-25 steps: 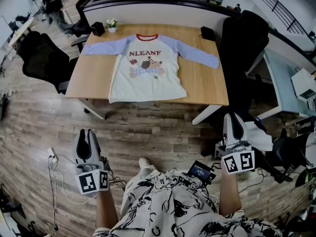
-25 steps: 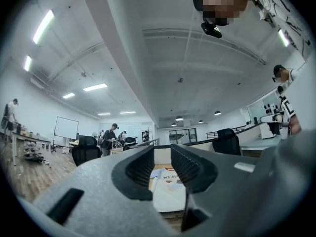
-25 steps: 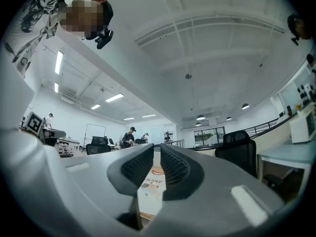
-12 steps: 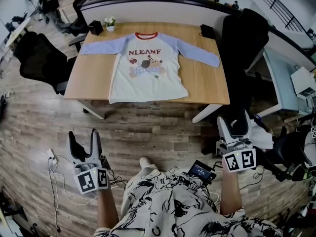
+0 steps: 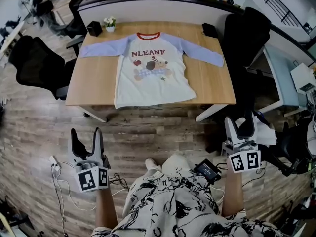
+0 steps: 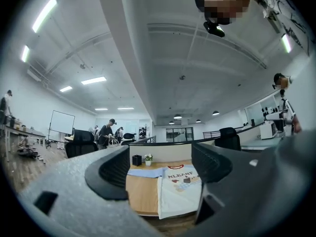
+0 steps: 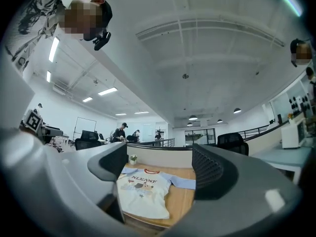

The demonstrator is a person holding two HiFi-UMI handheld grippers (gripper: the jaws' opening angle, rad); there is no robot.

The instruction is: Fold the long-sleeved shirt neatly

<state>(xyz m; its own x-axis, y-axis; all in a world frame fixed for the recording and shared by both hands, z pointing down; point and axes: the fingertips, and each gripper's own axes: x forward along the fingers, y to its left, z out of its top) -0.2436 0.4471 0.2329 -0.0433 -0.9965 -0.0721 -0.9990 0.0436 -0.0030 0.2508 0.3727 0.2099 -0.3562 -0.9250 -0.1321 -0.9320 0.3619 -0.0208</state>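
Long-sleeved shirt (image 5: 154, 68) lies flat on the counter (image 5: 94, 83), sleeves spread. Left gripper (image 5: 86, 135) and right gripper (image 5: 241, 122) are near, off the counter. Both jaws just opened wide, holding nothing.

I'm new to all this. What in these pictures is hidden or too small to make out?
- Left gripper view: the shirt's picture-right sleeve, behind a jaw of the left tool.
- Right gripper view: most of the other sleeve, behind a jaw of the right tool.
- Head view: the black object at the table's far right corner, too small to identify.
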